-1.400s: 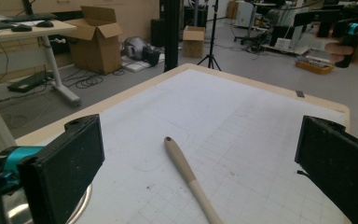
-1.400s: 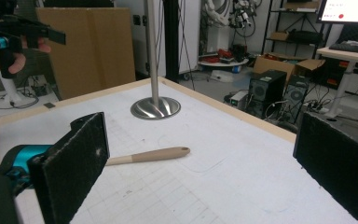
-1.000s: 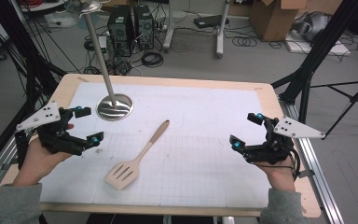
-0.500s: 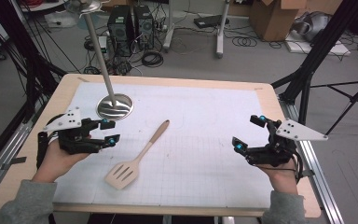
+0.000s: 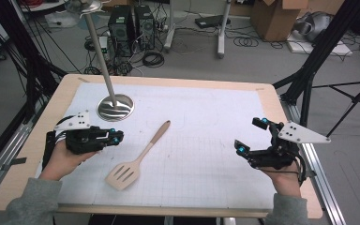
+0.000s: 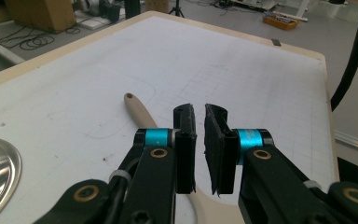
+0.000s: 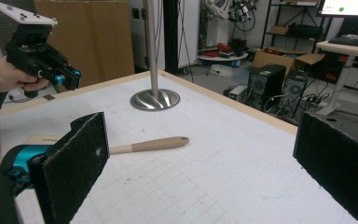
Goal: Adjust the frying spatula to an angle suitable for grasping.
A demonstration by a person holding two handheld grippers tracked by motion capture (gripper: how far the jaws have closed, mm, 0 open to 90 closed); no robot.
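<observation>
On a white gridded sheet covering the bench (image 5: 23,187), a pale wooden spatula (image 5: 138,157) lies flat and untouched, its slotted blade toward the person's side, its handle angled away toward the far right. Left of it, the left tool (image 5: 116,137) hovers just beside the handle's middle — its jaws have just been closing and now stand almost together, a thin gap between the black pads and nothing caught in it. From the left gripper view, the handle's rounded end with its small hole pokes out beyond the nearly closed left tool (image 6: 199,140), the rest of the spatula (image 6: 137,109) passing underneath. Across the sheet, well apart from the spatula, the right tool (image 5: 251,136) rests low near the bench's right edge with its jaws spread wide and empty — the right gripper view looks between the two broad pads of the right tool (image 7: 205,158) at the spatula (image 7: 149,144) lying crosswise. Beyond the spatula, near the far left corner, stands a round metal base (image 5: 116,107) carrying a slim pole (image 5: 101,49).
</observation>
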